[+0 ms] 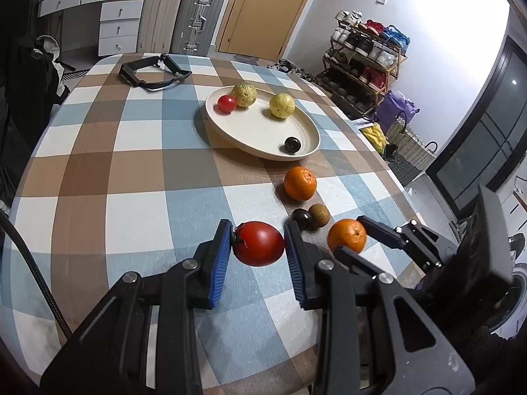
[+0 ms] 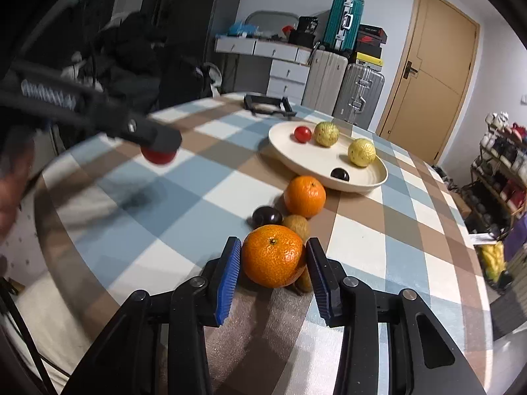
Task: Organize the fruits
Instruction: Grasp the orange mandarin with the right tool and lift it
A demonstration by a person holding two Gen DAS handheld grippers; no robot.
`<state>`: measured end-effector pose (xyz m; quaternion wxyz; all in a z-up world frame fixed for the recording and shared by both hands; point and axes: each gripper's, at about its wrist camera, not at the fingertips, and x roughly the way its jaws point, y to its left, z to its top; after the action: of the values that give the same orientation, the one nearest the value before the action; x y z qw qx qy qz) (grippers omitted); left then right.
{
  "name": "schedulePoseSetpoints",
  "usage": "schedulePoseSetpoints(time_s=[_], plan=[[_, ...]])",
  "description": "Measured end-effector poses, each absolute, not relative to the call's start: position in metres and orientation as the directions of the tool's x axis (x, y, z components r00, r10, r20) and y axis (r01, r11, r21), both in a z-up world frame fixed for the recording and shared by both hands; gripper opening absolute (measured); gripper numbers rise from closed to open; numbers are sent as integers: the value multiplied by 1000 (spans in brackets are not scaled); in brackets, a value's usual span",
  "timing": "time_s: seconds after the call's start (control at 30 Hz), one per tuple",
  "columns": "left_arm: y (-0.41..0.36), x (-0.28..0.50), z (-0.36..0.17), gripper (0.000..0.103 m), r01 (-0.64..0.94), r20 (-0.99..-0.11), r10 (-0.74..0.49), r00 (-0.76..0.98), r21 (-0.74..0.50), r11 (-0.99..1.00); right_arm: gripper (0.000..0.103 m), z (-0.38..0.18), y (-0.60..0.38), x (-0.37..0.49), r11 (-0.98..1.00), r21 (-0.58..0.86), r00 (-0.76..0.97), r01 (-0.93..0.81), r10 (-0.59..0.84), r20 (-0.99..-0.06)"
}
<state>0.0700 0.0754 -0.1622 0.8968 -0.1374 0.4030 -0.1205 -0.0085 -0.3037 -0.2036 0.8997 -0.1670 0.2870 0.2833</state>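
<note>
My left gripper (image 1: 257, 230) is shut on a red tomato (image 1: 260, 243), held just above the checked tablecloth; in the right wrist view the left gripper (image 2: 158, 141) shows with the tomato (image 2: 158, 157) under it. My right gripper (image 2: 273, 243) has both blue pads against an orange (image 2: 273, 256) that rests on the table. Beyond it lie a dark plum (image 2: 266, 215), a kiwi (image 2: 296, 225) and a second orange (image 2: 304, 196). Another brown fruit (image 2: 304, 279) peeks out under the held orange. The cream plate (image 1: 250, 146) holds a small tomato, two yellow-green fruits and a dark fruit.
A black strap frame (image 1: 153, 72) lies at the table's far end. The table's right edge (image 1: 388, 171) drops to a floor with a shoe rack (image 1: 362, 59) and baskets. Suitcases and drawers stand behind. A hand (image 2: 10, 191) shows at the left edge.
</note>
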Motion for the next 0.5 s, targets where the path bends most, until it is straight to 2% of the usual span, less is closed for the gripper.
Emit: schedulePoseSetpoints(time_s=[0.37, 0.5], plan=[[73, 107, -158, 29, 98, -700, -315, 641, -332, 938, 41, -179, -330, 16, 794, 86, 643, -602, 546, -537], [72, 132, -158, 29, 93, -702, -310, 641, -330, 939, 41, -172, -337, 30, 793, 125, 642, -597, 565, -518]])
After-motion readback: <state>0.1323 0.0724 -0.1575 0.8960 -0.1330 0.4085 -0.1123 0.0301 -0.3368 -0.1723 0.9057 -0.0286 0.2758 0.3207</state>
